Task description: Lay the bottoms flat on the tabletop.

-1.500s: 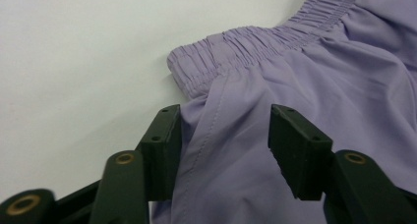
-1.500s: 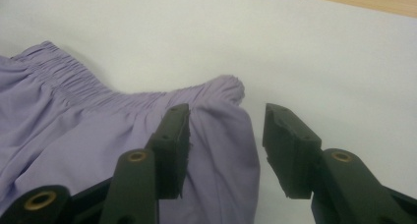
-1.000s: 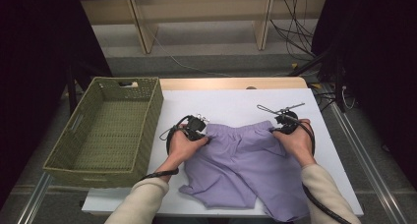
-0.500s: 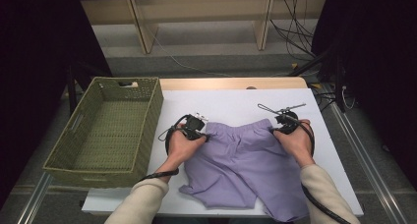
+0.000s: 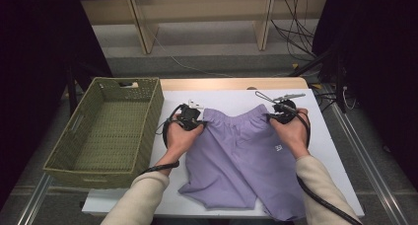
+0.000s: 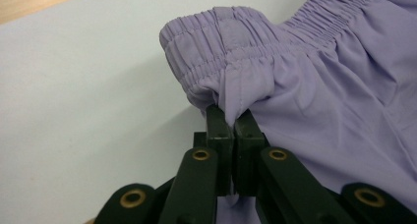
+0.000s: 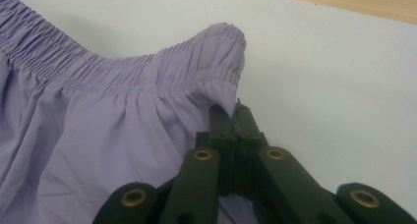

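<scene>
A pair of lilac shorts [image 5: 246,161] lies on the white table top [image 5: 340,151], elastic waistband at the far side. My left gripper [image 5: 196,121] is shut on the left corner of the waistband, and in the left gripper view the fabric [image 6: 231,71] is pinched between the closed jaws of my left gripper [image 6: 230,117] and pulled up off the table. My right gripper [image 5: 280,114] is shut on the right corner of the waistband. In the right gripper view that corner [image 7: 216,69] rises in a peak from my right gripper [image 7: 231,117]. The legs of the shorts trail toward the near edge.
A green woven basket [image 5: 69,161] stands at the table's left side, close to my left hand. A wooden strip [image 5: 231,83] runs along the table's far edge. Cables trail from both grippers past the forearms. Dark metal rails [image 5: 365,151] flank the table.
Both grippers have closed on the waistband corners and risen slightly, lifting the corners of the shorts off the table.
</scene>
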{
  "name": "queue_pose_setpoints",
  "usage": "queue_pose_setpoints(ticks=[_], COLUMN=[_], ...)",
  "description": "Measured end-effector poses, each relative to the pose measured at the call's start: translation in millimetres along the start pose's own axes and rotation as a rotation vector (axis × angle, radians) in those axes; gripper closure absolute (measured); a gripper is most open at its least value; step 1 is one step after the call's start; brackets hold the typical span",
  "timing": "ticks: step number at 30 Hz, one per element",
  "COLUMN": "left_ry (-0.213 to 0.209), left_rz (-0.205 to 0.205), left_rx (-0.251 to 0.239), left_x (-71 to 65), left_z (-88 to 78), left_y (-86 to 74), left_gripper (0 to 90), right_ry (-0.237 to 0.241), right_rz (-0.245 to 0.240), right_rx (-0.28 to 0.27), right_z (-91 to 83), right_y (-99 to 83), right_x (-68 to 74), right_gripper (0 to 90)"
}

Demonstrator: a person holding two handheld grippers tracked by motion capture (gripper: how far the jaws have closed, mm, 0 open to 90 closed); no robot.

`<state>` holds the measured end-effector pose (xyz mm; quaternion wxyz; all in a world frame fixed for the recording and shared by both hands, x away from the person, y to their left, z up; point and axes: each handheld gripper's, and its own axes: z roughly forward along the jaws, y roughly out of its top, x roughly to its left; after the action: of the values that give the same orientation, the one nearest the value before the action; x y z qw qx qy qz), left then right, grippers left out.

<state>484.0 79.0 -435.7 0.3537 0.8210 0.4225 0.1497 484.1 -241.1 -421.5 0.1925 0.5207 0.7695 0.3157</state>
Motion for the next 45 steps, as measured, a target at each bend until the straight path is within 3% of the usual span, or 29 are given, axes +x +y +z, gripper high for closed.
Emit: queue_pose_setpoints(ticks=[10,14,16,20,27,36,45], left_ry=[0.036,0.054,0.063,0.051,-0.023,-0.173,-0.187], left_rz=[-0.017,-0.001,0.007,0.025,0.079,0.146,0.22], left_rx=[-0.041,-0.031,-0.03,-0.011,0.019,0.042,0.05], left_x=[8.6,6.0,3.9,0.8,-19.0,-63.5,-82.0], left_z=[1.7,5.7,5.5,3.2,-6.2,-23.8,-32.7], left_y=[13.1,11.8,9.4,1.4,-24.6,-64.0,-90.3], left_gripper=[86.1,71.4,64.0,57.8,48.1,40.7,45.6], right_ry=[-0.019,-0.023,-0.013,-0.01,0.008,0.016,0.028], right_rz=[0.009,0.01,0.016,0.009,-0.009,-0.012,0.025], right_rx=[-0.049,-0.041,-0.004,0.008,0.048,0.125,0.183], right_z=[4.6,11.8,14.6,10.4,-10.2,-33.7,-53.7], right_y=[10.5,9.1,5.7,-2.3,-21.3,-58.6,-91.5], right_x=[-3.5,-7.8,-8.6,-9.4,-12.4,-15.1,-22.6], right_gripper=[89.7,81.2,75.4,69.9,66.0,65.1,64.7])
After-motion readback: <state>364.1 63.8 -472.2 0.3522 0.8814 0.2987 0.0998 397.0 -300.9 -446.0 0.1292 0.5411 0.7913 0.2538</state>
